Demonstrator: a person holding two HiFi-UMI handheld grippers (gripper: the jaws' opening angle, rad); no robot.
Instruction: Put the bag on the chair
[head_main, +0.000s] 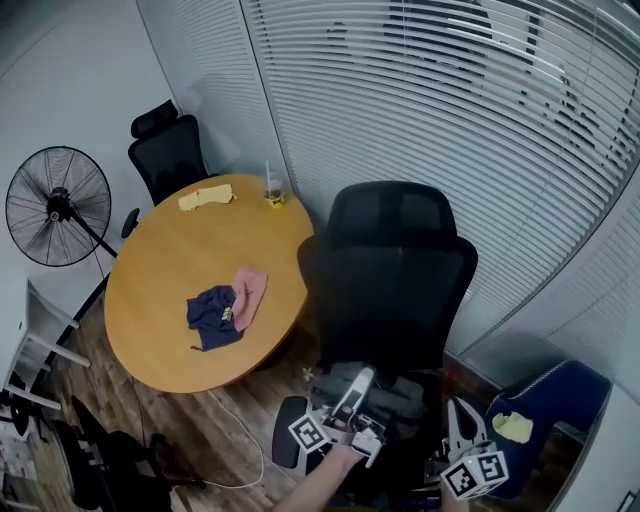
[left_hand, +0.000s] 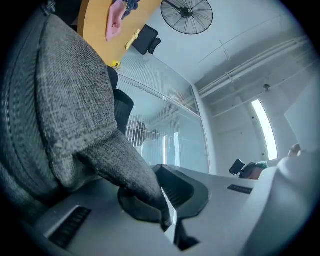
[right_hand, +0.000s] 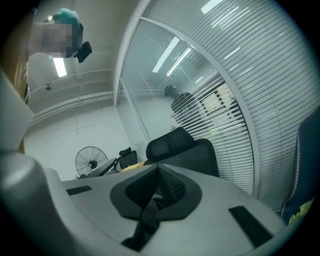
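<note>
In the head view a black high-backed office chair (head_main: 390, 290) stands right in front of me. A grey fabric bag (head_main: 388, 395) rests low on its seat. My left gripper (head_main: 362, 380) reaches onto the bag from below. Its own view shows the jaws (left_hand: 167, 210) shut on a fold of the grey bag (left_hand: 65, 100). My right gripper (head_main: 455, 410) is at the seat's right side. In the right gripper view the jaws (right_hand: 155, 200) are shut, with a black strap (right_hand: 147, 217) caught between them. The chair back (right_hand: 182, 150) rises beyond.
A round wooden table (head_main: 160, 300) stands left of the chair with blue (head_main: 213, 317), pink (head_main: 250, 293) and yellow (head_main: 205, 197) cloths and a cup (head_main: 273, 192). Behind it are another black chair (head_main: 165, 150) and a fan (head_main: 57, 205). A blue chair (head_main: 545, 410) is at right, blinds behind.
</note>
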